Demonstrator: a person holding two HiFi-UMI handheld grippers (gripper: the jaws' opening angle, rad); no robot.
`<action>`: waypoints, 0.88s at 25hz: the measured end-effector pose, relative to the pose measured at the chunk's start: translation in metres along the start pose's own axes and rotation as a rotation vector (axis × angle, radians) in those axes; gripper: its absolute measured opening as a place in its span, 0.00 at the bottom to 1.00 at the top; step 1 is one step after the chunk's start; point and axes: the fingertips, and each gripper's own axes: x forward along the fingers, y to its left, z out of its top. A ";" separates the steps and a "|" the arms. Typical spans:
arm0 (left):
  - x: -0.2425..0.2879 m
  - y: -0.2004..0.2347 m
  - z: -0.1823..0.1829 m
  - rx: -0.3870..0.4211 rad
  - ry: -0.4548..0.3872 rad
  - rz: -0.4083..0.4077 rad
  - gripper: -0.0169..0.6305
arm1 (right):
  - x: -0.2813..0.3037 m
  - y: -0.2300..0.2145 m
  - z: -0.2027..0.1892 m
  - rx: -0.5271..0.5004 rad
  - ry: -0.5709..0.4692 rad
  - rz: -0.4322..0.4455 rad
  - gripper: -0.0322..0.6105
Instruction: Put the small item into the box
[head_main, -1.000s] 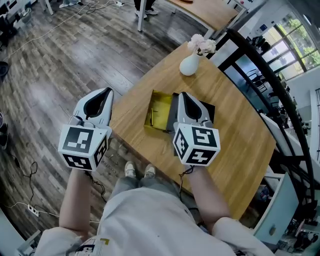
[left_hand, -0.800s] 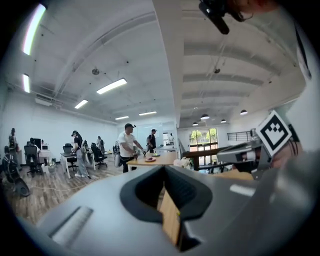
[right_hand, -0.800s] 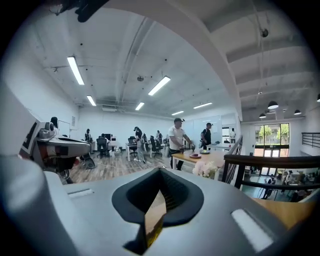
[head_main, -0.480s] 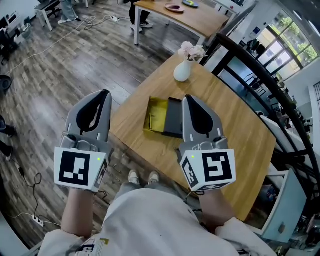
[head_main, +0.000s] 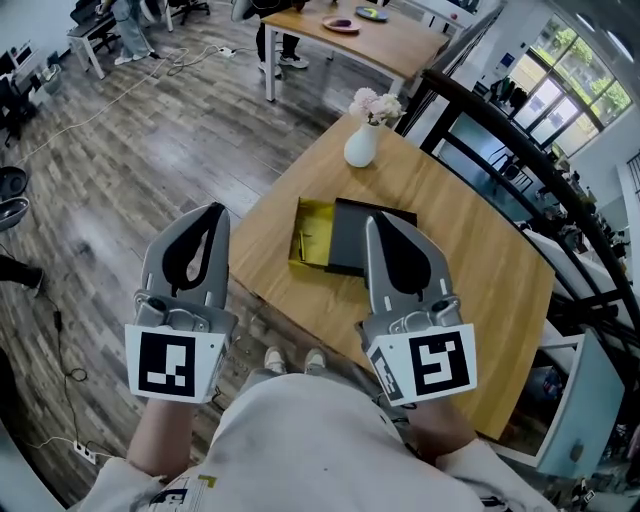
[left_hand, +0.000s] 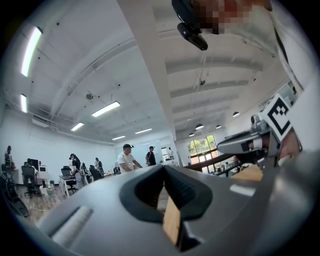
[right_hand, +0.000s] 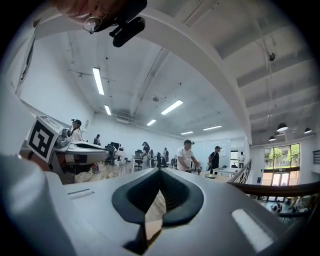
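An open-plan office is shown: desks (head_main: 392, 38), chairs (head_main: 14, 78) at upper left, people (right_hand: 187, 156), strip lights (right_hand: 97, 81) overhead.

No legible text, labels, brands or numbers anywhere.

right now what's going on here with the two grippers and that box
A person holds the left gripper and the right gripper close to their body, both shut and empty. On the wooden table the yellow box lies open, its dark lid beside it, and a thin small item lies inside it.
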 end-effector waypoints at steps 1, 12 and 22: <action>-0.003 -0.002 -0.001 -0.001 0.002 0.003 0.03 | -0.003 0.001 -0.004 0.004 0.011 0.006 0.05; -0.012 -0.008 -0.017 0.018 0.069 0.001 0.03 | -0.010 0.004 -0.012 0.009 0.029 0.009 0.05; -0.012 -0.013 -0.021 0.007 0.079 -0.006 0.03 | -0.009 0.006 -0.019 0.011 0.050 0.028 0.05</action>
